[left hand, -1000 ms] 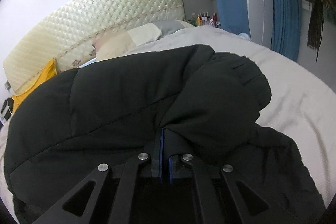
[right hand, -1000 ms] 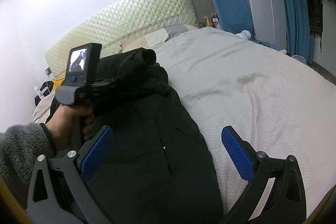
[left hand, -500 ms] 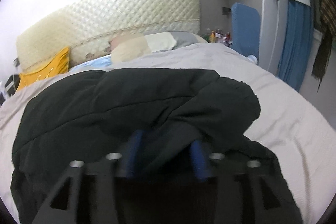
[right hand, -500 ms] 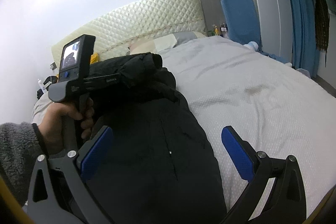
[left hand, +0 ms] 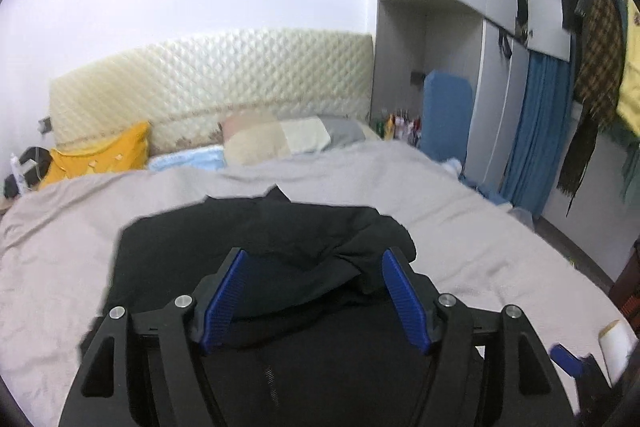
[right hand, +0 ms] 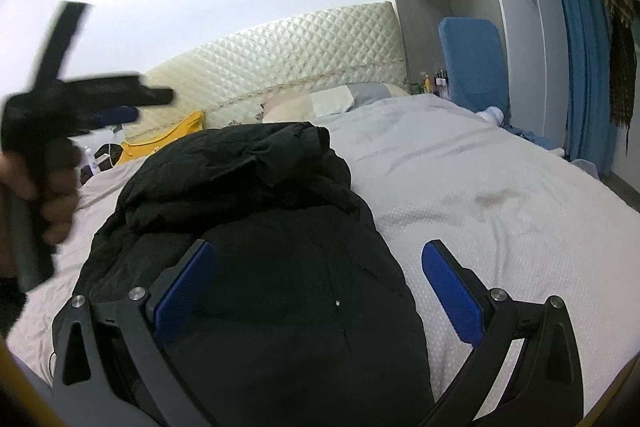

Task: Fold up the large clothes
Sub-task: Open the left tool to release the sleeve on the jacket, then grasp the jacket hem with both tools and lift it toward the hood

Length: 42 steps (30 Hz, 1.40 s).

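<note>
A black padded coat (right hand: 256,235) lies on the bed (right hand: 500,187), filling the lower centre of both views, its top part bunched into a thick fold toward the headboard (left hand: 224,79). The left hand-held gripper (left hand: 316,291) hangs just above the coat, blue pads spread wide apart and gripping nothing; in the right wrist view it shows blurred at the upper left, in the person's hand (right hand: 48,183). The right hand-held gripper (right hand: 320,295) is equally wide open and empty, one pad over the coat, the other over bare sheet. Pillows (left hand: 276,139) and a yellow cushion (left hand: 100,159) rest against the headboard.
</note>
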### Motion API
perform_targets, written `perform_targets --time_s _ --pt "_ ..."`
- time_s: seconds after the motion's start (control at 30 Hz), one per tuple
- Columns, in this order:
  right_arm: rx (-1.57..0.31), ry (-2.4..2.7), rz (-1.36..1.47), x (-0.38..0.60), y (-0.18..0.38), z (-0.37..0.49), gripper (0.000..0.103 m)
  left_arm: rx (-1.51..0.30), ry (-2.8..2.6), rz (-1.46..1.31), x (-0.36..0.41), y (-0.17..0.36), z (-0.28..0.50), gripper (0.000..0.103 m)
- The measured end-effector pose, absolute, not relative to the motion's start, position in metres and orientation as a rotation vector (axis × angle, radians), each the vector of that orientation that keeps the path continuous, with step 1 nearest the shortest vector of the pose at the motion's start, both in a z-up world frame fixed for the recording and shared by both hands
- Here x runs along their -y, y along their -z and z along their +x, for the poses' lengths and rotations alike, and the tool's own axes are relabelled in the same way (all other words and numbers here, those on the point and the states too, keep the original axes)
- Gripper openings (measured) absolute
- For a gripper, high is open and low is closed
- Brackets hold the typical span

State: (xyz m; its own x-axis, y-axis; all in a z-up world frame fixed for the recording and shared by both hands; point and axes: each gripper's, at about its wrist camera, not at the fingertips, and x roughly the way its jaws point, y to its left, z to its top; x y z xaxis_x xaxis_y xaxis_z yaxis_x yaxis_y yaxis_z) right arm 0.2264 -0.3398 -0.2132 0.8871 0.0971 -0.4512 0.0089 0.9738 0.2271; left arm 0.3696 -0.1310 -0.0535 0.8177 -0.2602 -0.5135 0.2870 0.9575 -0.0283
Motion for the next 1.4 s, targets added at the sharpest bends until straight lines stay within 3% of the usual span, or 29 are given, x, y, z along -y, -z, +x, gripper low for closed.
perform_targets --time_s 0.27,0.6,0.8,1.17,1.4 --pt "-0.425 -0.065 0.205 0.331 0.203 0.212 0.103 -0.487 0.232 0.073 0.071 0.006 0.287 0.069" --pt "-0.393 -0.098 0.183 0.309 0.183 0.183 0.103 -0.512 0.183 0.081 0.021 -0.001 0.222 0.069" --pt "-0.435 -0.148 0.16 0.292 0.183 0.167 0.103 -0.548 0.132 0.075 -0.01 0.032 0.198 0.069" --pt "-0.537 -0.247 0.129 0.265 0.194 0.166 0.103 -0.726 0.025 -0.072 -0.066 0.143 0.211 0.069" --pt "-0.684 -0.221 0.14 0.292 0.201 0.201 0.103 -0.79 0.019 -0.086 -0.073 0.167 0.219 0.069"
